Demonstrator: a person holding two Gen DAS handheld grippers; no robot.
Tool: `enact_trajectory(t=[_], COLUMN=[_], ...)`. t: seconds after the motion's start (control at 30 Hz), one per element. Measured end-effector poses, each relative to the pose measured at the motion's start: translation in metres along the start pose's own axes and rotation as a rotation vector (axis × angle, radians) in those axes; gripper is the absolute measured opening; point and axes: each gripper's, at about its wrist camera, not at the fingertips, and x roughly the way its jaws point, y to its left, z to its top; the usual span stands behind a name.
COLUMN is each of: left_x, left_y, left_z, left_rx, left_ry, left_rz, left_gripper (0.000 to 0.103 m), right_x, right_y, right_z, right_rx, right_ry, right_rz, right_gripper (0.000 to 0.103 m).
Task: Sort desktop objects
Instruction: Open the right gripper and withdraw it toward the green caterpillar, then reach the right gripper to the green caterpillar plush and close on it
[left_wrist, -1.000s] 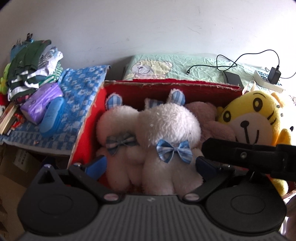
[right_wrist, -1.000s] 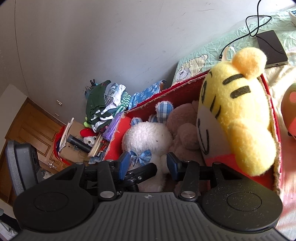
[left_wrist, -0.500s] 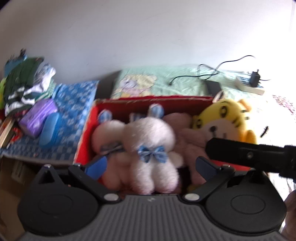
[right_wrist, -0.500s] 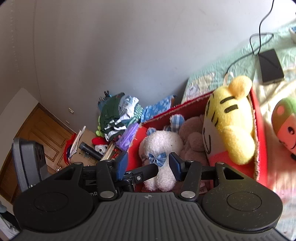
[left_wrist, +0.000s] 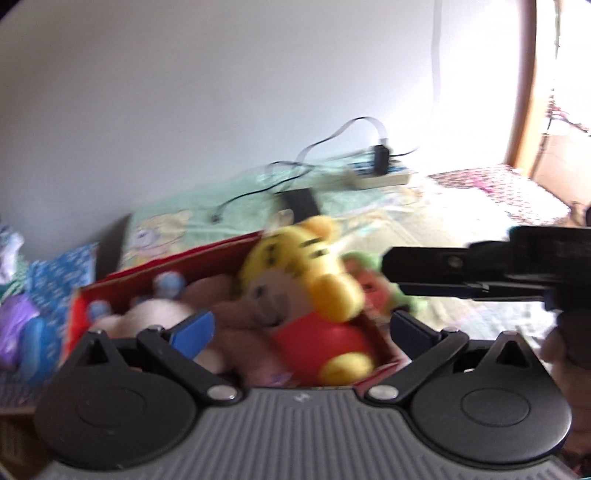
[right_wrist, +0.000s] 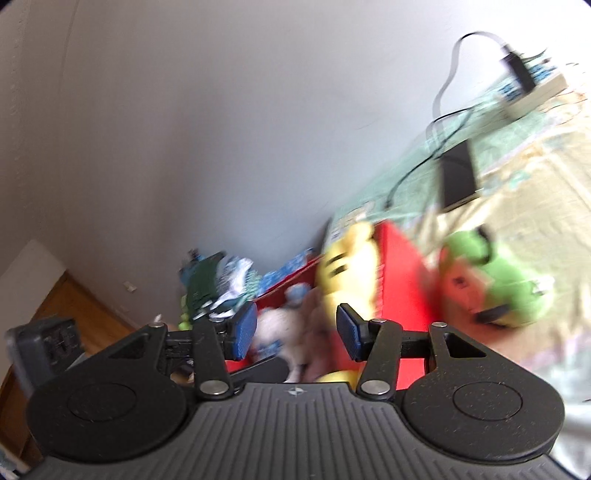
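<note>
Green-and-pink round plush toy lies on the pale patterned bedspread just right of the red cardboard box, where a yellow striped tiger plush sits upright among pale plush animals. It looks like the next item to box. Blur hides its facing and axis. Left gripper gapes wide, empty; right gripper stands moderately open, empty. Next: reach right, close on it.

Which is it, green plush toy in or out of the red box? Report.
Out. The green plush toy lies on the bedspread beside the red box, outside its wall.
</note>
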Motion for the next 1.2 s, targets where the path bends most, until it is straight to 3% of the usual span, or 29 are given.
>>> enact_trajectory(t=[0.3, 0.43, 0.67, 0.93, 1.2], left_x=[0.021, 0.045, 0.101, 0.148, 0.174], left_y=[-0.066, -0.104, -0.143, -0.143, -0.138], left_z=[0.011, 0.010, -0.002, -0.012, -0.011], left_rx=[0.028, 0.063, 0.043, -0.065, -0.143], left_ry=[-0.001, 0.040, 0.143, 0.227, 0.226], left_rz=[-0.195, -0.220, -0.125, 0.018, 0.069], left_gripper=[0.101, 0.101, 0.102, 0.102, 0.102], right_x=[-0.026, -0.033, -0.031, 0.004, 0.039], right_y=[-0.053, -0.074, -0.101, -0.113, -0.125], right_z=[0.025, 0.038, 0.058, 0.077, 0.077], right_rx=[0.019, -0.016, -0.130, -0.239, -0.281], right_ry=[0.006, 0.037, 0.153, 0.319, 0.446], right_rz=[-0.112, -0.156, -0.186, -0.137, -0.116], right_gripper=[0.052, 0.053, 0.053, 0.054, 0.061])
